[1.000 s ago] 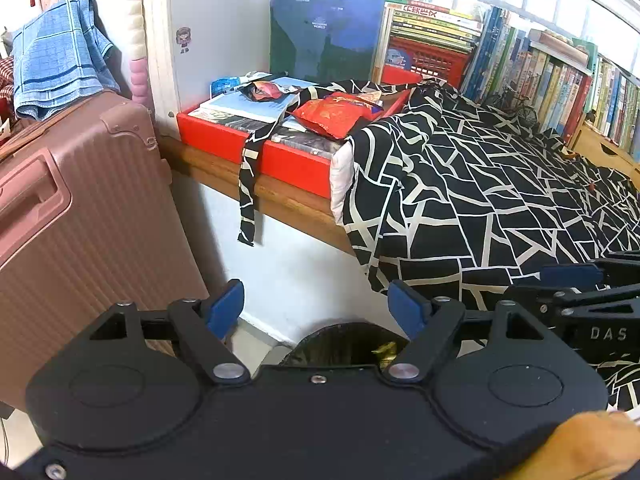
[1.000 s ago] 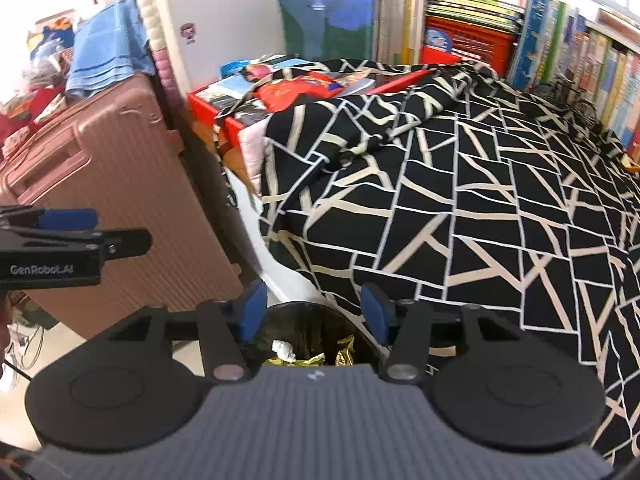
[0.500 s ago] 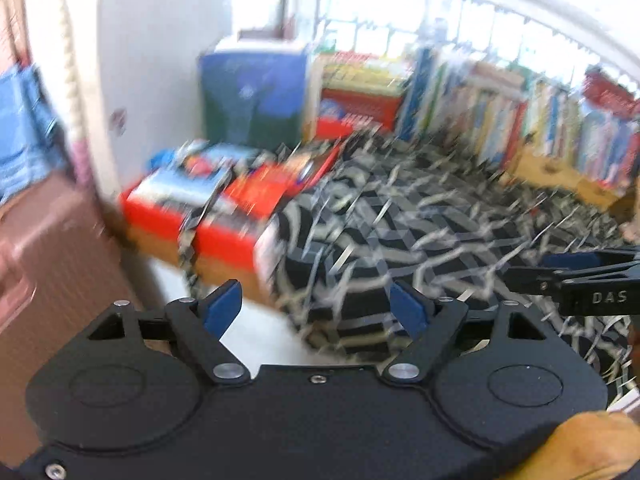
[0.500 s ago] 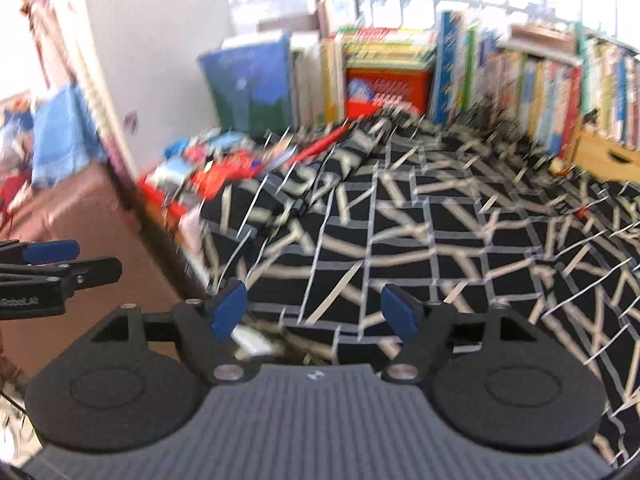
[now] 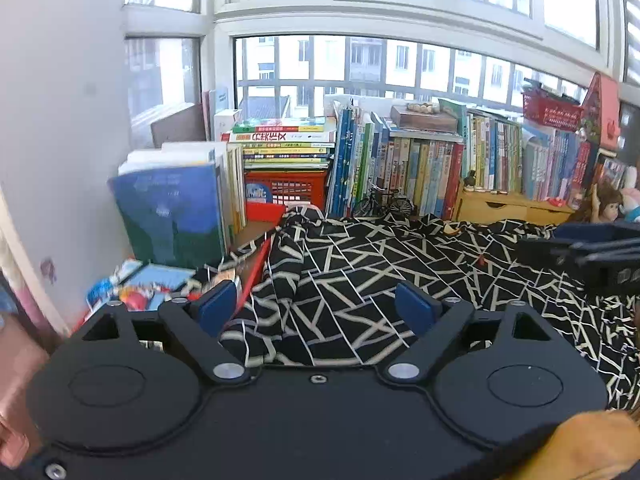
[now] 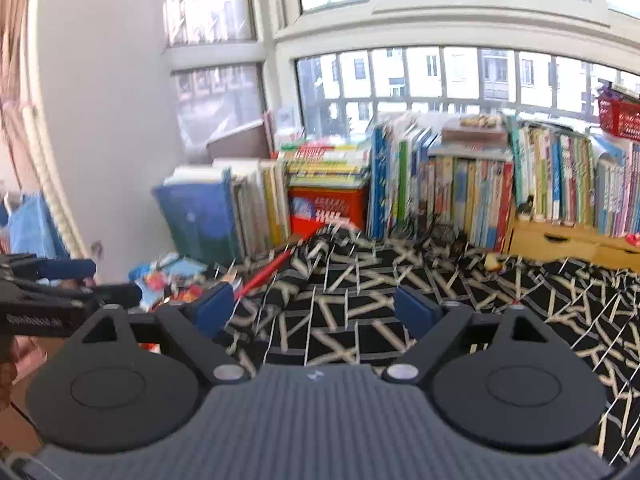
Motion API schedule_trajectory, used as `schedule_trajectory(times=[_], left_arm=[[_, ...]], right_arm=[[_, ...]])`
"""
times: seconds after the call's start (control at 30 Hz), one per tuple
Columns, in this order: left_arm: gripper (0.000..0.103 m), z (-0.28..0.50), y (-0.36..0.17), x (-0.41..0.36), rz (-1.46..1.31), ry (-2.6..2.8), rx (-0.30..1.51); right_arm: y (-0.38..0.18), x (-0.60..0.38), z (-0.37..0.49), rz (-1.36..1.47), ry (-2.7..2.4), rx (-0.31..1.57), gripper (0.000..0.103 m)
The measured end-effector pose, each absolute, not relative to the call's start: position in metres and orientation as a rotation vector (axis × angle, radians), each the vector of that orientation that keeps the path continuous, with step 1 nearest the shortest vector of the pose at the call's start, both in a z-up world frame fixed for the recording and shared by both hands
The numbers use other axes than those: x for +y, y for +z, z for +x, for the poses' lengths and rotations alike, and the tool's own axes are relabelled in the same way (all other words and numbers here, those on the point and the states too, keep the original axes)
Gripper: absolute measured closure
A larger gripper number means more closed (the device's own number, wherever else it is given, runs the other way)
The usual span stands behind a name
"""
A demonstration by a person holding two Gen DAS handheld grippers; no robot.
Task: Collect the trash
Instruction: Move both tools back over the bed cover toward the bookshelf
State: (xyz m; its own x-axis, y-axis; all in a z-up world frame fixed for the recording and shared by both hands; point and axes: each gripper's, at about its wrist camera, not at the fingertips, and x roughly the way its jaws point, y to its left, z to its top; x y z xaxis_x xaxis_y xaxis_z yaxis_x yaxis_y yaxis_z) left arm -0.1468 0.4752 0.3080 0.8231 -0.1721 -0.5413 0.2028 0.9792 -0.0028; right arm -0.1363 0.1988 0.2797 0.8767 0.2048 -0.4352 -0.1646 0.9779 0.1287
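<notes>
My left gripper [image 5: 316,310] hangs above the black-and-white patterned cloth [image 5: 400,264]. Its jaws are opening with nothing between the blue pads. In the blurred right wrist view, my right gripper [image 6: 315,310] is over the same cloth [image 6: 360,320], jaws opening wide and empty. Each gripper shows in the other's view, the right one [image 5: 592,252] at the right edge and the left one [image 6: 60,292] at the left edge. Colourful wrappers [image 5: 136,298] lie in the red tray [image 5: 256,268] at the lower left, also seen as wrappers [image 6: 168,280] in the right wrist view. No trash bin is in view.
Rows of books [image 5: 420,168] and a red basket [image 5: 284,188] line the window sill behind the cloth. A large blue book [image 5: 172,212] stands by the white wall. A pink suitcase [image 5: 16,360] sits at the lower left. A hand [image 5: 580,440] shows at the bottom right.
Both grippers rose from over the black bin to above the cloth, and the bin dropped out of view. Both sets of jaws widened, the right ones more.
</notes>
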Motion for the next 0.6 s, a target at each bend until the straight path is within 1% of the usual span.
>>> schedule_trajectory(times=[0.07, 0.2, 0.37, 0.53, 0.6], left_arm=[[0.017, -0.135, 0.323, 0.463, 0.059, -0.212, 0.554], [0.017, -0.114, 0.352, 0.439, 0.062, -0.254, 0.507], [0.014, -0.083, 0.392, 0.394, 0.134, -0.282, 0.394], [0.014, -0.045, 0.425, 0.347, 0.157, -0.287, 0.309], [0.012, -0.030, 0.435, 0.329, 0.163, -0.281, 0.275]], right_arm=[[0.294, 0.188, -0.129, 0.096, 0.177, 0.448, 0.000], [0.321, 0.165, -0.115, 0.112, 0.163, 0.404, 0.000], [0.355, 0.129, -0.094, 0.131, 0.167, 0.330, 0.000], [0.382, 0.089, -0.060, 0.114, 0.139, 0.242, 0.000], [0.391, 0.070, -0.046, 0.105, 0.134, 0.220, 0.000]])
